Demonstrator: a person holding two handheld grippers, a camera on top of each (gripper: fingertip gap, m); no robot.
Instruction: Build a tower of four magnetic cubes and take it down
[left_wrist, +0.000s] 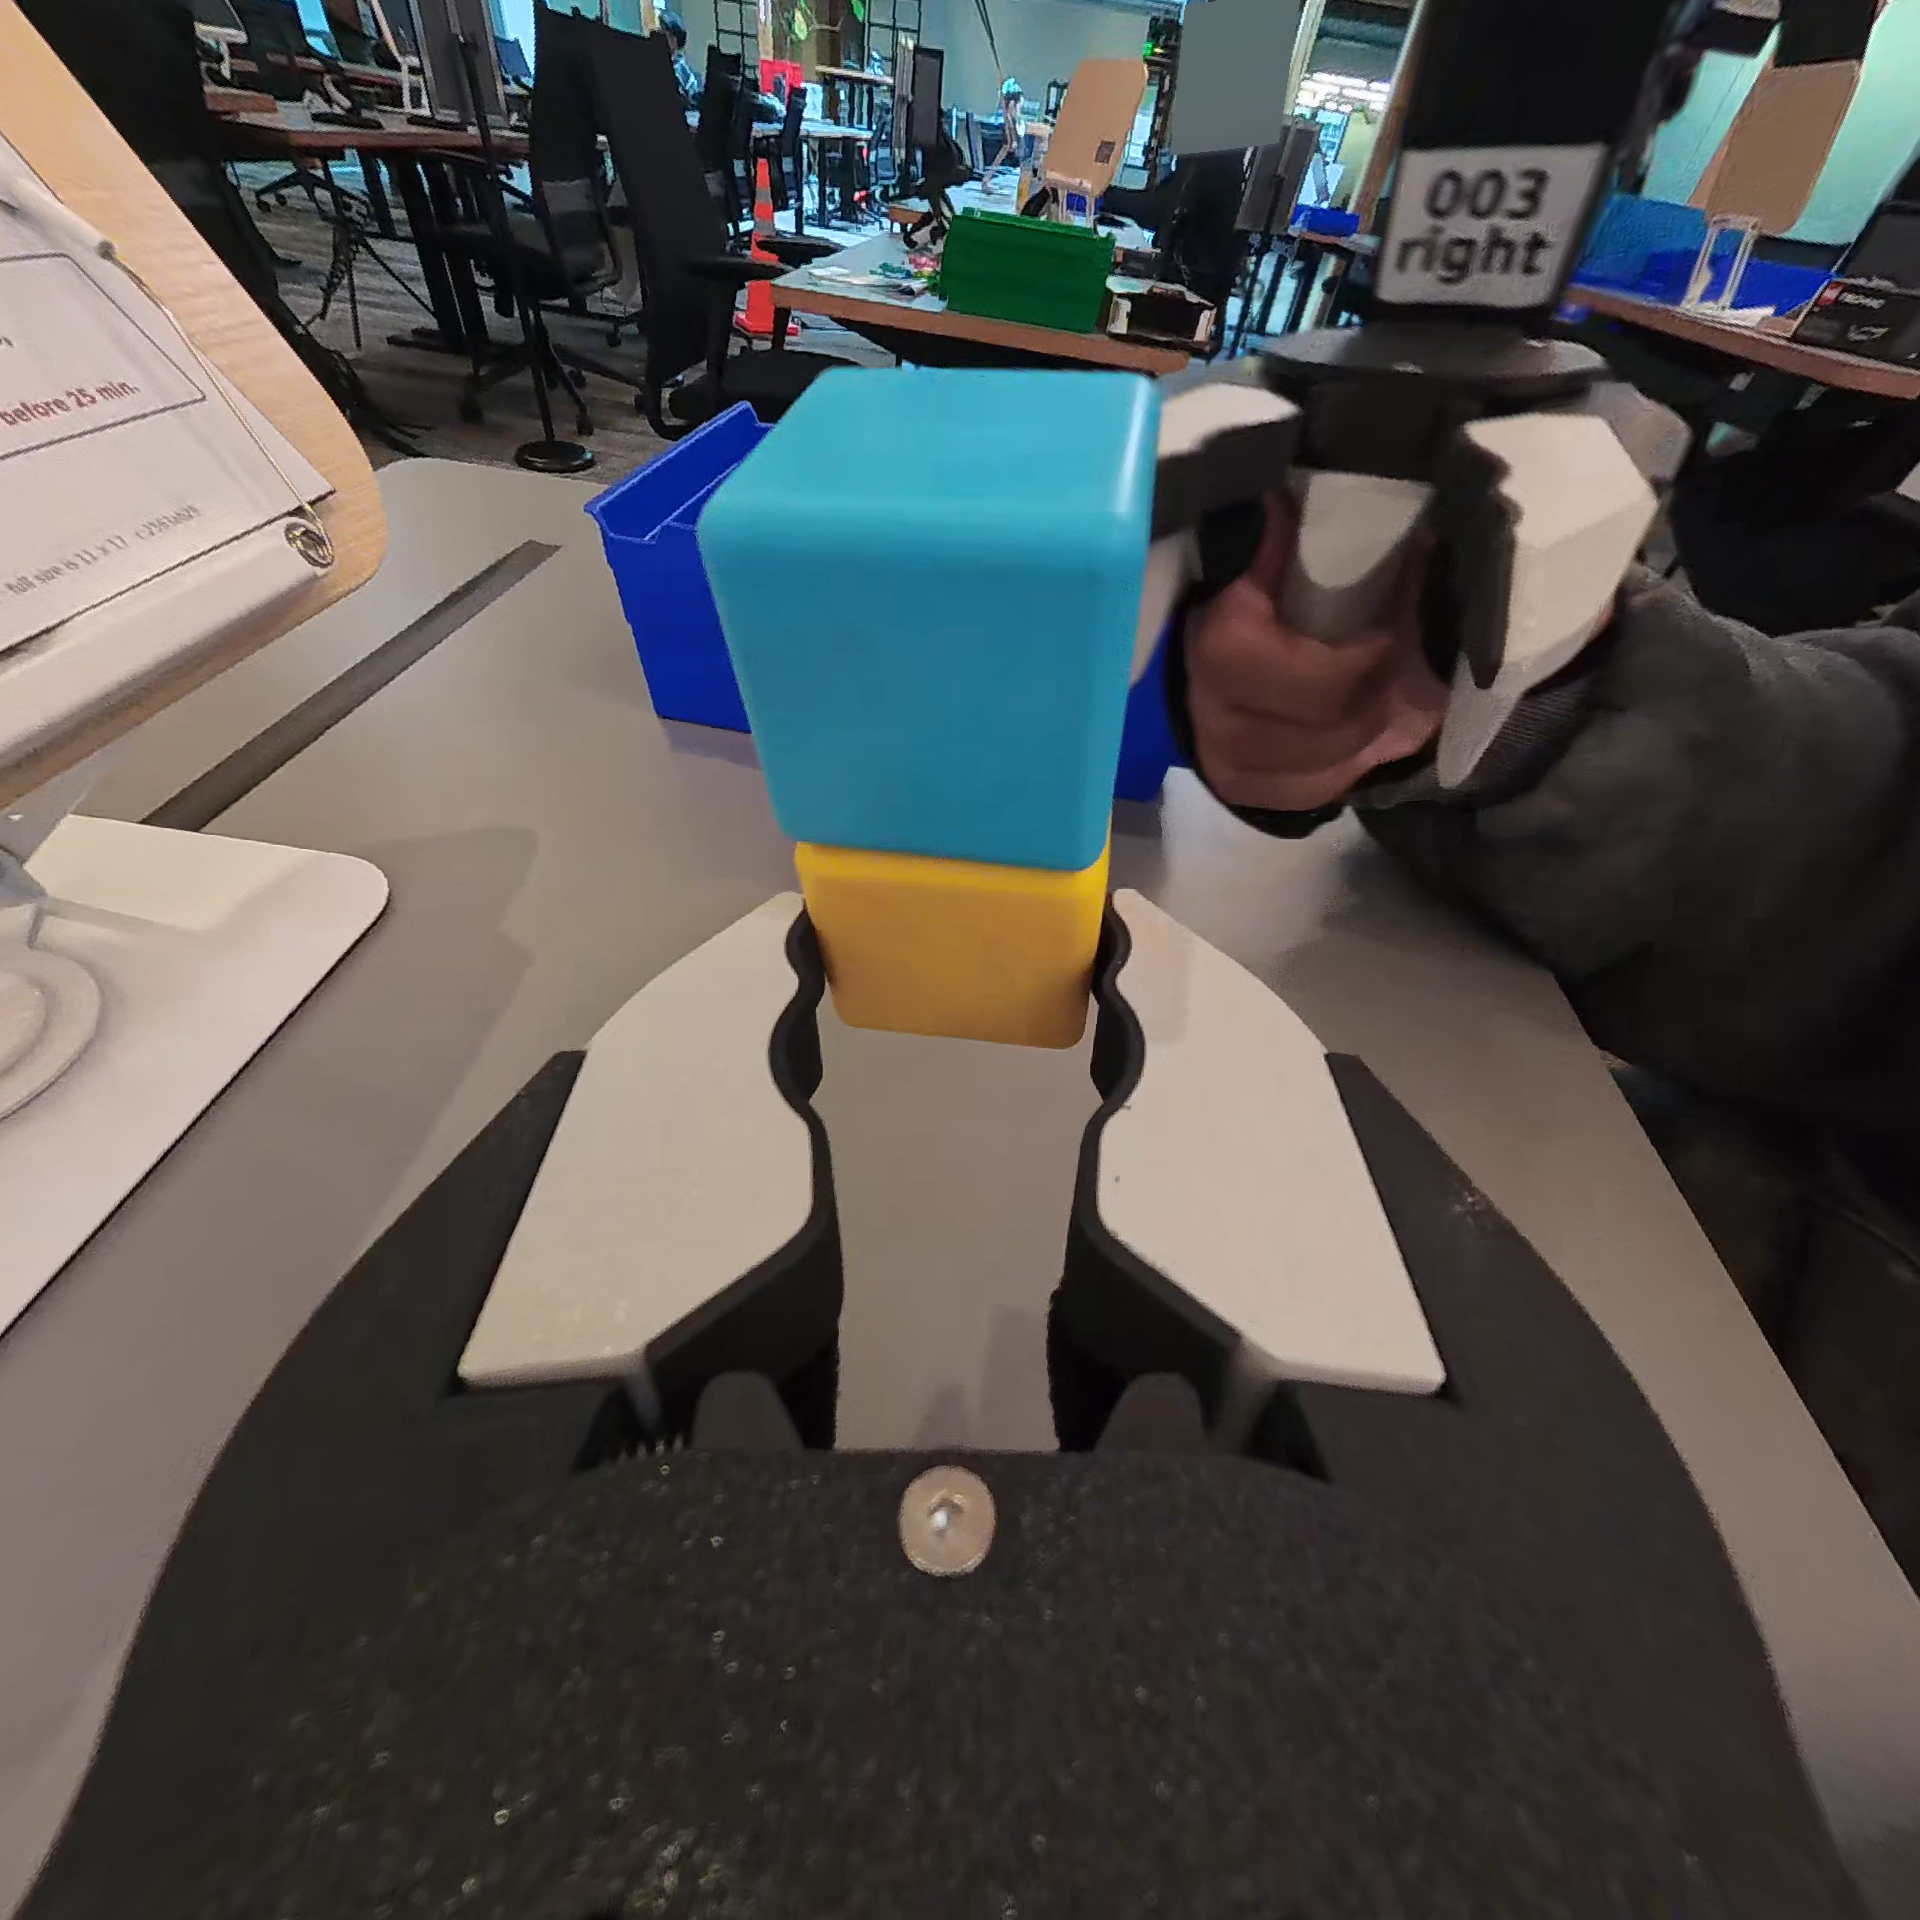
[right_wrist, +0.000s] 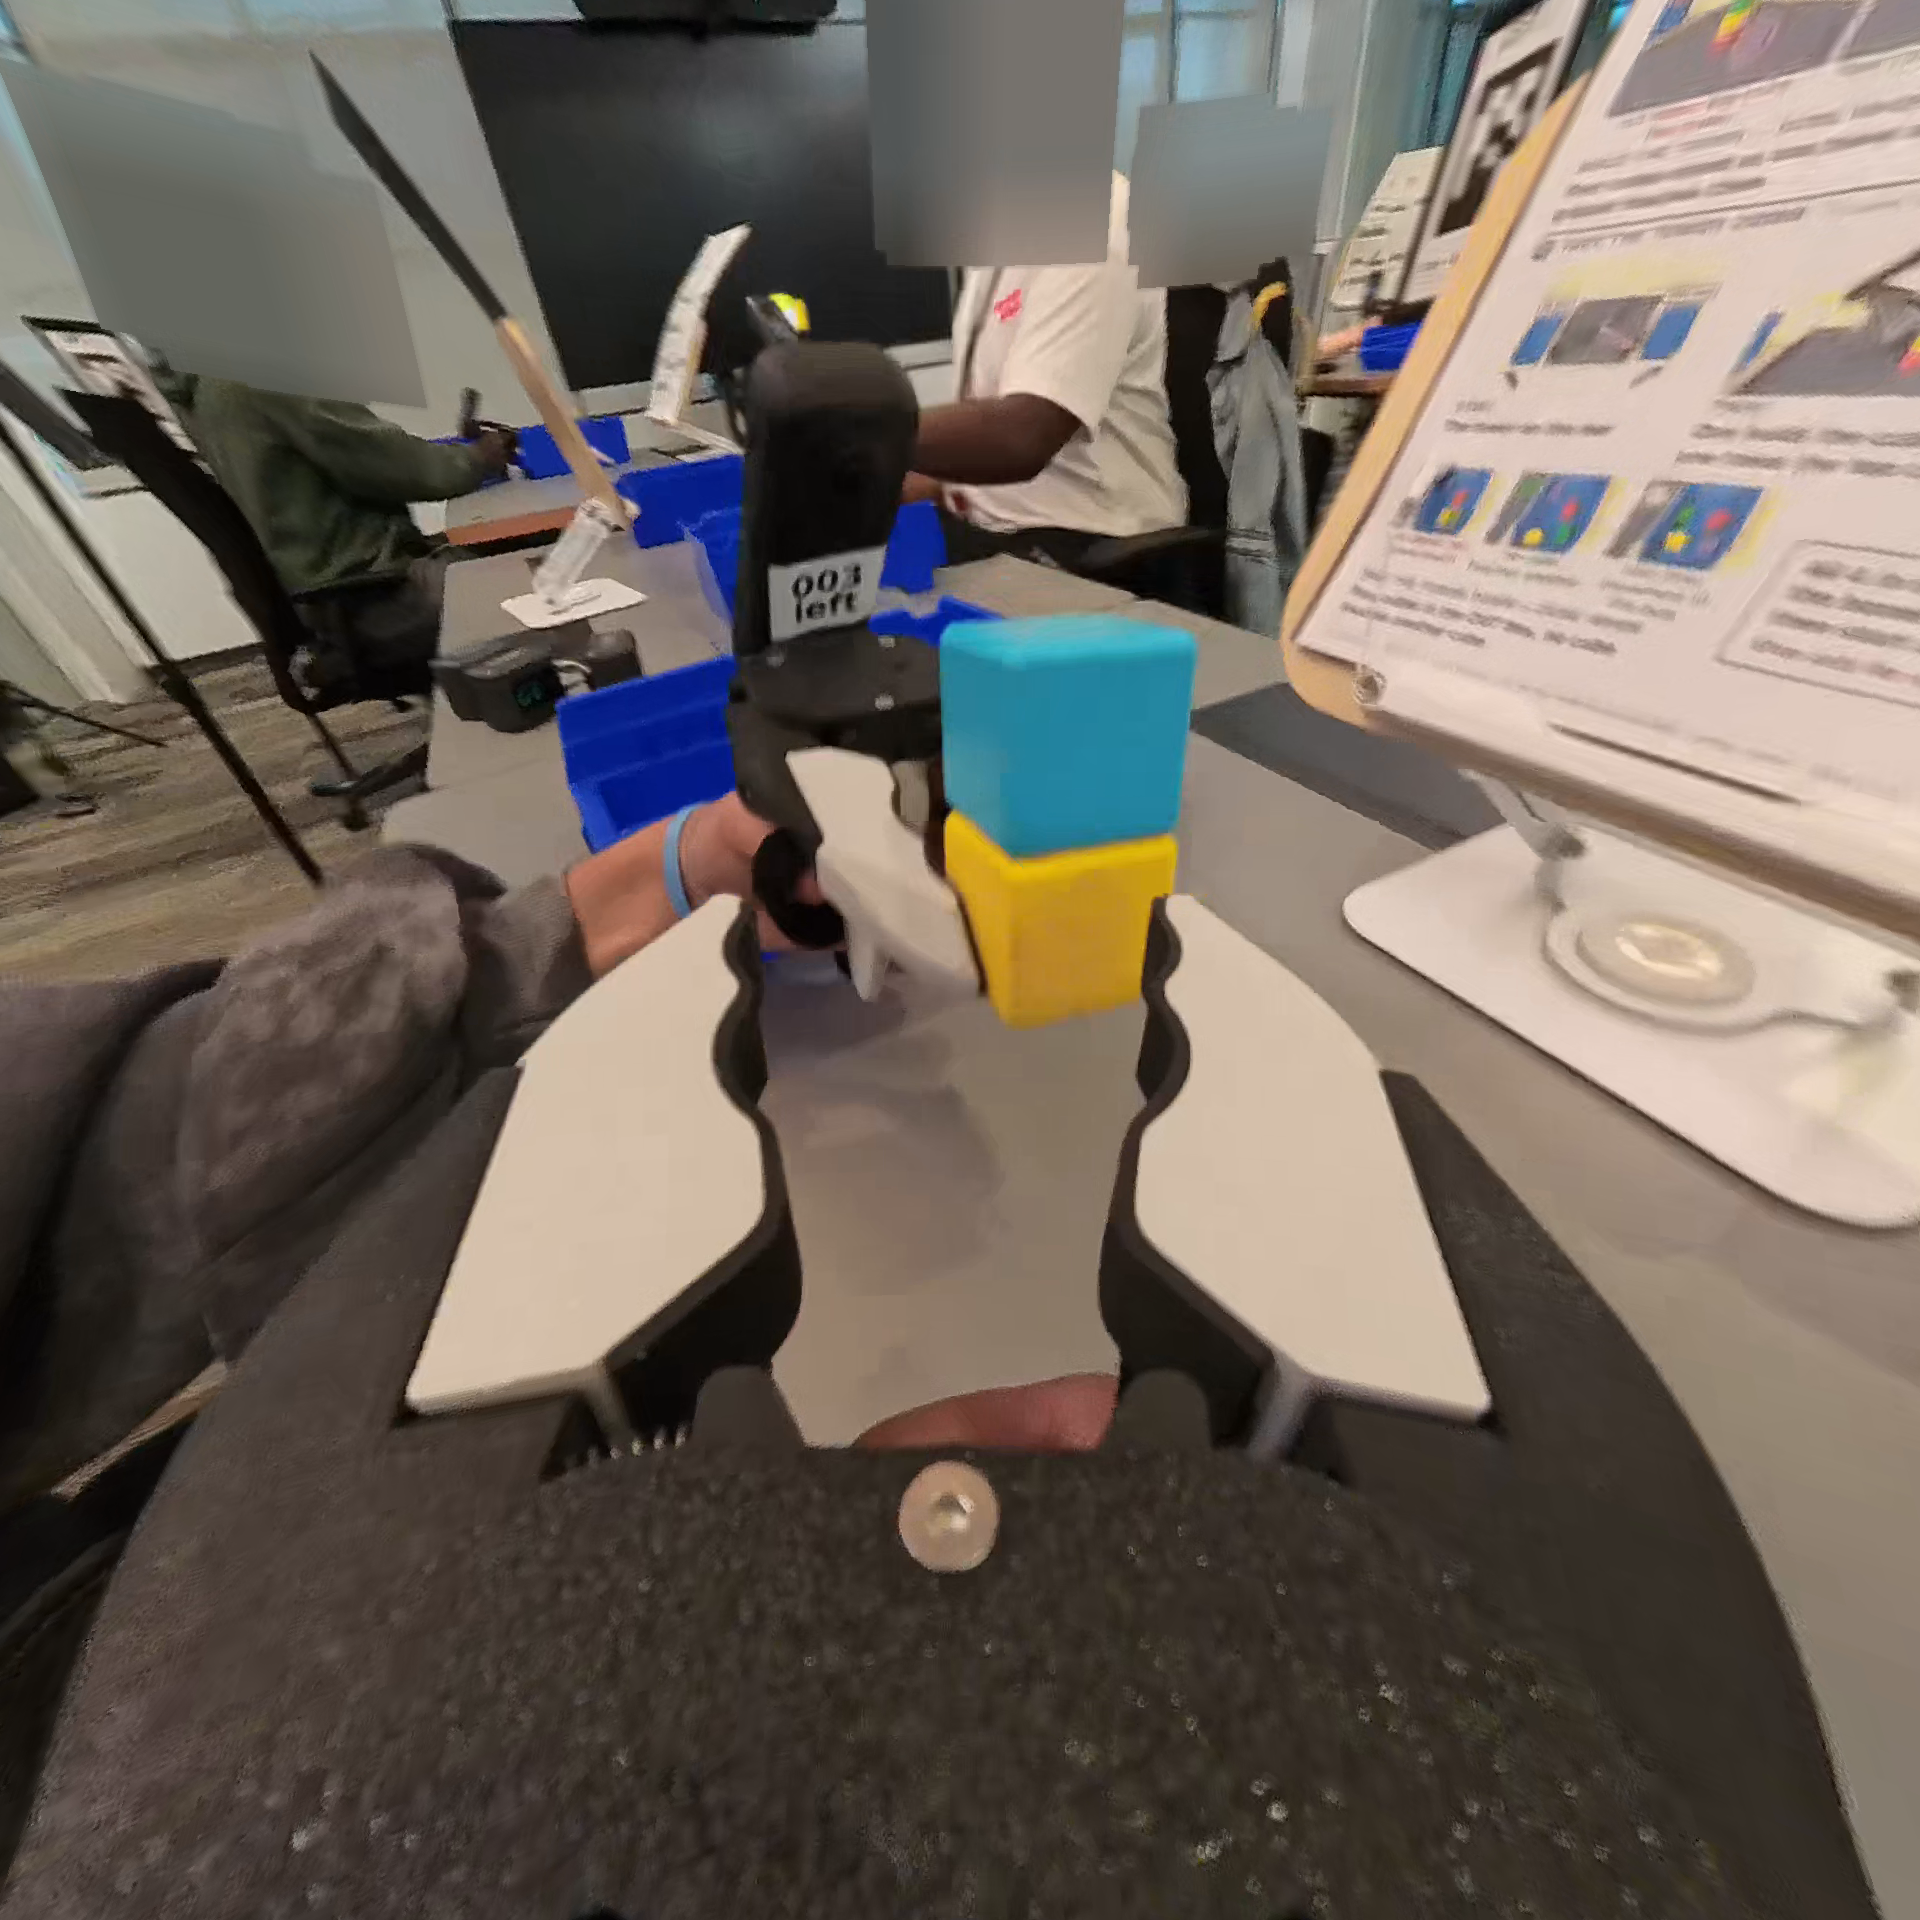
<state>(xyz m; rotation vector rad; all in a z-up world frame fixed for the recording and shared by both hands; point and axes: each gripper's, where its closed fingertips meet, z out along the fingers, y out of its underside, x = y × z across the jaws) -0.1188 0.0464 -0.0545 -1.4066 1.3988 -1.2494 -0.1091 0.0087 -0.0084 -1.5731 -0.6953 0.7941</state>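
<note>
Cubes: blue cube atop yellow cube, which the left gripper's jaws clamp; right gripper's jaws spread.

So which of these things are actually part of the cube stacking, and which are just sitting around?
Part of the job:
- blue cube, on top
- yellow cube, beneath it
- left gripper, shut on the yellow cube
- right gripper, open

Just lying about:
- blue bin
- instruction board on its white stand
- grey table

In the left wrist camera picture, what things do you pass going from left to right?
Paper stand → blue bin → blue cube on yellow cube → right tongs and the hand holding them.
</note>
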